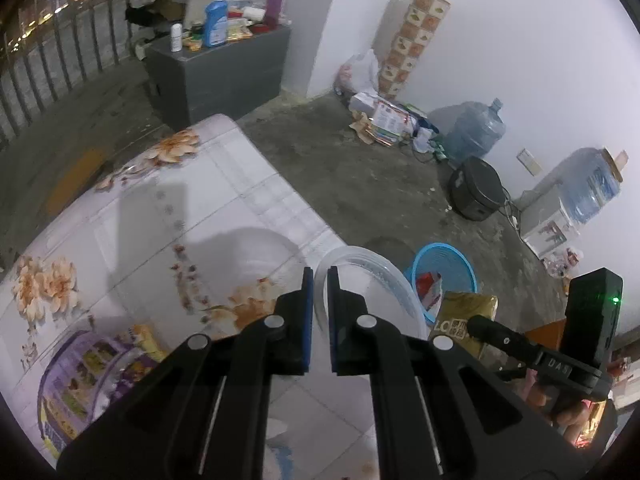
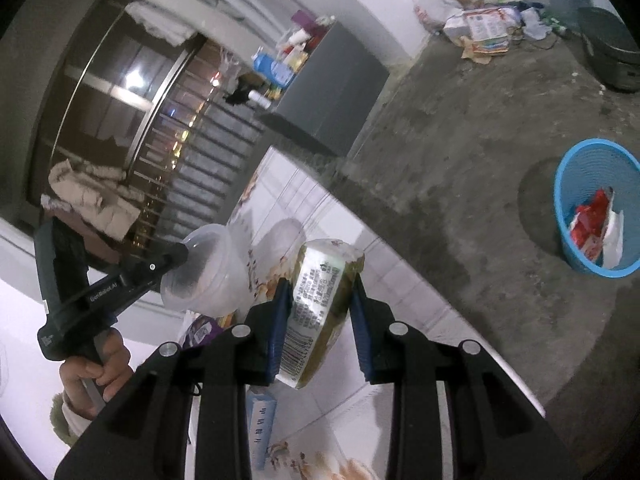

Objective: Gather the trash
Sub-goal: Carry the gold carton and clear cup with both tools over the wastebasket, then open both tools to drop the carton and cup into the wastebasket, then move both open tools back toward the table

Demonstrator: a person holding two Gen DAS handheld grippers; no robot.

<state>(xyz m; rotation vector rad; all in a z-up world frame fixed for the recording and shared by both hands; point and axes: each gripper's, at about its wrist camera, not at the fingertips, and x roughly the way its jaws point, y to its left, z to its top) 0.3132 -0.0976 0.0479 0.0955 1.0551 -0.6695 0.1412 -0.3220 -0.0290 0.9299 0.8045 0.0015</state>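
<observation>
Pinching the thin rim of a clear round plastic tub (image 1: 372, 292), the left gripper (image 1: 320, 280) has its jaws nearly together; the right gripper (image 2: 320, 292) clamps a crinkly green-gold foil packet (image 2: 320, 300) over the glossy floral tabletop (image 1: 180, 208); beyond, a blue ribbed plastic bin (image 2: 588, 184) stands on rough concrete, its contents partly hidden

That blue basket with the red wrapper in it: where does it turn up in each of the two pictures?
Left wrist view: the blue basket sits low and right of centre, partly hidden behind the clear plastic container that the left gripper grips.
Right wrist view: the basket stands at the right edge, on the bare floor.
Shared landmark: the grey cabinet, cluttered on top.
</observation>
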